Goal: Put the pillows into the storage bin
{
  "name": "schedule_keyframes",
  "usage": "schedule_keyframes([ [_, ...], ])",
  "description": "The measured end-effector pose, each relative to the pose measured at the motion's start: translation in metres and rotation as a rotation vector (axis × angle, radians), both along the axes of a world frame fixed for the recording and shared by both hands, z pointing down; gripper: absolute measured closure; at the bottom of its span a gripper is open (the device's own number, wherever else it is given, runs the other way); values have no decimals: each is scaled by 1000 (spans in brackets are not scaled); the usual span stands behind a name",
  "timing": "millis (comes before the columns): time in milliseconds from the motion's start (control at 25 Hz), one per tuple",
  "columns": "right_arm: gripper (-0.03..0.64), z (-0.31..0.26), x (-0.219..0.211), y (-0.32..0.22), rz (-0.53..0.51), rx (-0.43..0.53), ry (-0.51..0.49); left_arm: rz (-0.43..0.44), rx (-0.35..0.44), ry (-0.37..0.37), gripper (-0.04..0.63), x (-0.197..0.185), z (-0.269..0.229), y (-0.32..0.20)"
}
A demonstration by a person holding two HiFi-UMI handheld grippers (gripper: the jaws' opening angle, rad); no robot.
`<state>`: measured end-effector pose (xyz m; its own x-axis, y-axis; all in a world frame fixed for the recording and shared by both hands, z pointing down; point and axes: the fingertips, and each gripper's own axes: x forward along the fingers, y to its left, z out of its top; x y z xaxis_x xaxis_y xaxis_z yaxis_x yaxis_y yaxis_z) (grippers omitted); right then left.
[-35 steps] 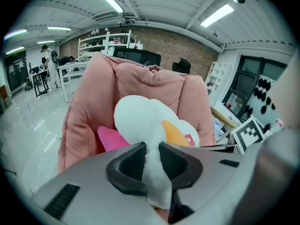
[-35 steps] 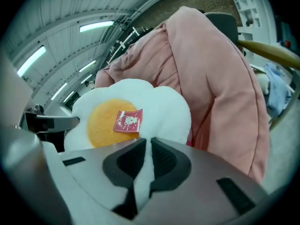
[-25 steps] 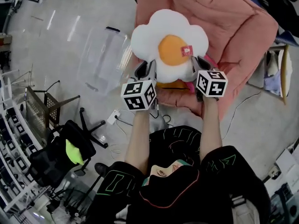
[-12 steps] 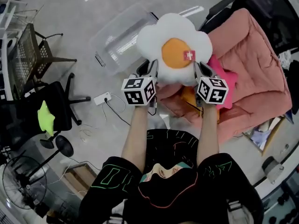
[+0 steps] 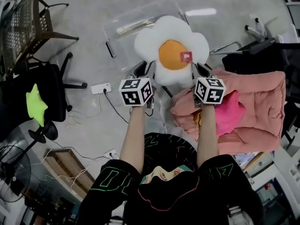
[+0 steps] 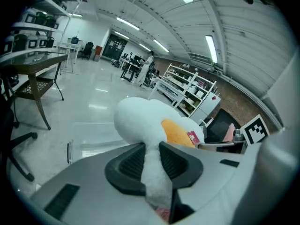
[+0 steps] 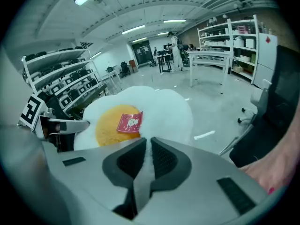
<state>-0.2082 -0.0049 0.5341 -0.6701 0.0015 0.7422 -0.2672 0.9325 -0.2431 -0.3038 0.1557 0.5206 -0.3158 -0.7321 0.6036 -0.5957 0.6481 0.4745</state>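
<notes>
Head view: the person holds a fried-egg pillow [image 5: 171, 48] up at 12 o'clock. The left gripper [image 5: 146, 68] pinches its rim at 7 o'clock and the right gripper [image 5: 199, 69] pinches it at 5 o'clock. The clear storage bin [image 5: 122, 27] lies on the floor behind the pillow and reaches out toward 10 o'clock. A magenta star pillow [image 5: 229, 114] waits on the pink quilt [image 5: 262, 93] at 4 o'clock.

Left gripper view: the jaws are narrow and clamped on a thin fold of white plush. The bulk of the pillow hangs beyond them at 12 o'clock.

Right gripper view: the jaws are almost together, nipping the white edge just below the red tag [image 7: 130, 122].

Both holds catch only soft rim fabric, so the plush could slide out of one gripper, most likely the looser left, and leave the pillow dangling. Because the pillow hides much of the bin's opening, a release judged by eye may drape it over the wall or drop it on the floor.
</notes>
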Motion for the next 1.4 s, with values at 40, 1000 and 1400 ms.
schedule_keyframes([
  [40, 589, 6, -16, 3, -13, -1, 10, -8, -3, 8, 509, -14, 6, 4],
  [1000, 607, 66, -83, -24, 168, -72, 2, 29, -76, 77, 568, -103, 73, -23],
  [1400, 614, 14, 52, -86, 450, -39, -189, 497, 51, 52, 598, 21, 43, -160],
])
